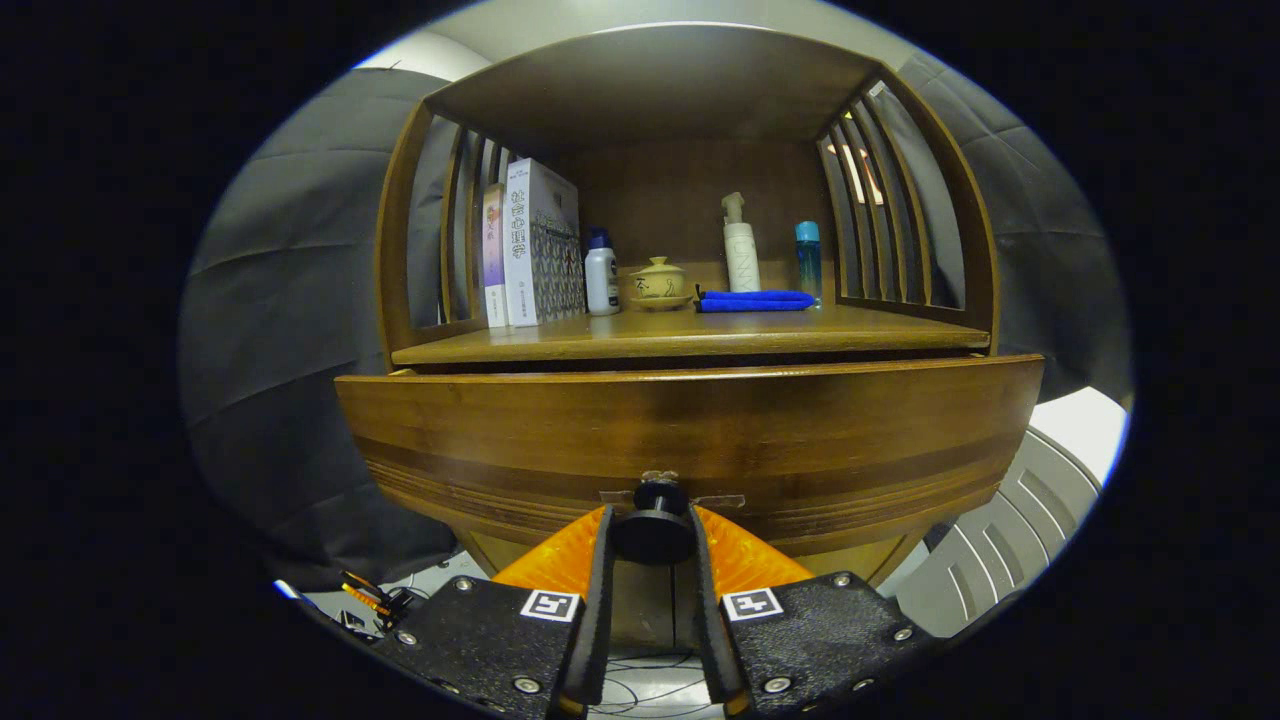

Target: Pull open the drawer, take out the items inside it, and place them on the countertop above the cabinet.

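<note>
Hand-held gripper (652,535) clamped on drawer knob (654,534); countertop (690,333) above crowded: books (530,245), bottles (741,250), blue cloth (754,300).

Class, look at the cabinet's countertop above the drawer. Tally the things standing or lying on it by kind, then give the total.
Books: 2
Bottles: 3, namely white, pump, blue
Lidded cup on saucer: 1
Blue cloth: 1
Total: 7

The gripper is shut on the drawer knob.
</note>
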`<state>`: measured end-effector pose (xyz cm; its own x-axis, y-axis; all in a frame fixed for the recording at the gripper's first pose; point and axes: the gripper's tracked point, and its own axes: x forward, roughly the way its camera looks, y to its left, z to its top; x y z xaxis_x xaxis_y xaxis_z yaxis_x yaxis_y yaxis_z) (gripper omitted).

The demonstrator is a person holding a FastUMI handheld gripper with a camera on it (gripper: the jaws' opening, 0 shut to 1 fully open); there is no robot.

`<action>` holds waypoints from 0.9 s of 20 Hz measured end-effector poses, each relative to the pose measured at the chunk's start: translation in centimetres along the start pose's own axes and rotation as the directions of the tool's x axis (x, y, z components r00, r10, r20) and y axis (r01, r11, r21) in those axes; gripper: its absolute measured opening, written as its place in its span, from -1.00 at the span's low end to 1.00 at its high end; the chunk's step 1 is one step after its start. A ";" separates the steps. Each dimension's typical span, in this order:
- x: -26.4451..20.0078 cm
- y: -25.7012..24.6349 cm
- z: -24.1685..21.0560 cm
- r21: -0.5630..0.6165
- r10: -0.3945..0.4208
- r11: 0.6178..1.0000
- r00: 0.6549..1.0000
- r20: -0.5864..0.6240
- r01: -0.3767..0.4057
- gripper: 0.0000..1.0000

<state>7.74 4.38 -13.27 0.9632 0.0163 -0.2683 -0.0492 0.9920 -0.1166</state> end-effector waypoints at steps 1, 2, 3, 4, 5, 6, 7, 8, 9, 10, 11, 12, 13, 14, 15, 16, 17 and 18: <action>-0.4 0.1 -0.2 -0.005 0.002 1.000 1.000 0.002 -0.002 -0.24; -0.8 0.1 -0.2 -0.010 0.005 1.000 1.000 0.002 -0.005 -0.24; -1.2 0.2 -0.4 -0.012 0.008 1.000 1.000 0.002 -0.008 -0.24; -1.5 0.2 -0.5 -0.012 0.011 1.000 1.000 -0.001 -0.011 -0.24; -1.8 0.3 -0.6 -0.013 0.013 1.000 1.000 -0.002 -0.013 -0.24; -2.3 0.3 -0.6 -0.013 0.014 1.000 1.000 0.001 -0.014 -0.24; -2.7 0.3 -0.7 -0.014 0.014 1.000 1.000 0.008 -0.014 -0.24; -3.1 0.4 -0.8 -0.020 0.015 1.000 1.000 0.015 -0.015 -0.24; -3.6 0.5 -1.0 -0.026 0.016 1.000 1.000 0.021 -0.015 -0.24; -4.0 0.6 -1.1 -0.032 0.019 0.999 0.999 0.026 -0.018 -0.24; -4.5 0.7 -1.3 -0.036 0.023 0.999 0.999 0.028 -0.022 -0.24; -5.0 0.8 -1.5 -0.039 0.030 0.999 0.999 0.029 -0.029 -0.24; -5.4 0.8 -1.6 -0.039 0.035 0.999 0.999 0.029 -0.034 -0.24; -5.8 1.0 -1.6 -0.040 0.039 0.999 0.999 0.029 -0.038 -0.24; -6.3 1.1 -1.7 -0.045 0.040 0.998 0.999 0.029 -0.039 -0.24; -6.7 1.2 -1.8 -0.053 0.039 0.998 0.999 0.031 -0.037 -0.24; -7.3 1.2 -2.1 -0.060 0.037 0.998 0.999 0.031 -0.035 -0.24; -7.7 1.2 -2.4 -0.061 0.038 0.997 0.999 0.026 -0.036 -0.24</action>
<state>-0.34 5.15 -13.67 0.9672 0.0567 -0.2476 -0.0998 0.9812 -0.1652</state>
